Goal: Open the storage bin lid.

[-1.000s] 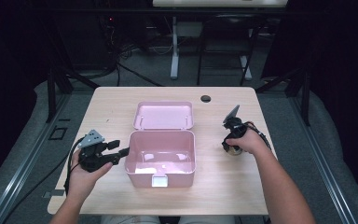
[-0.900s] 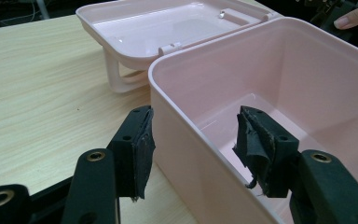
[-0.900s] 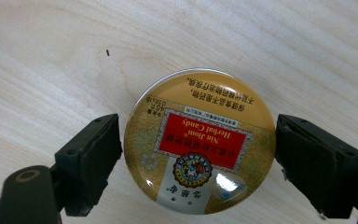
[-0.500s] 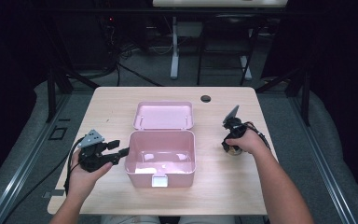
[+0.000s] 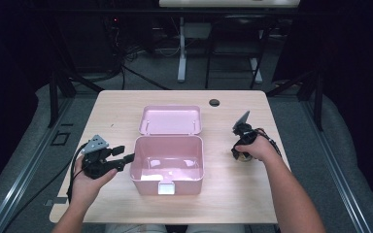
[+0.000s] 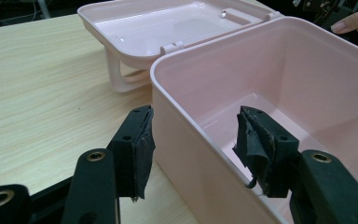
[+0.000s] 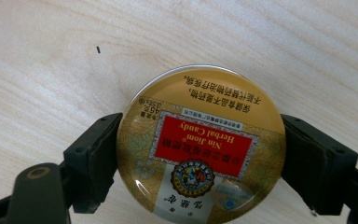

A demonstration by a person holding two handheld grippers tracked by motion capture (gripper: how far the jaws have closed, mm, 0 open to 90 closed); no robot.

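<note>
- Right gripper (image 7: 200, 163): jaws clamped on round gold herbal-candy tin (image 7: 200, 144), lying on wooden surface (image 5: 233, 194).
- Left gripper (image 6: 193, 144): jaws apart, straddling near wall of open pink plastic box (image 6: 279, 79).

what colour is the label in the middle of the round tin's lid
Red with gold lettering, set on the gold candy tin; the right gripper view shows it best.
</note>
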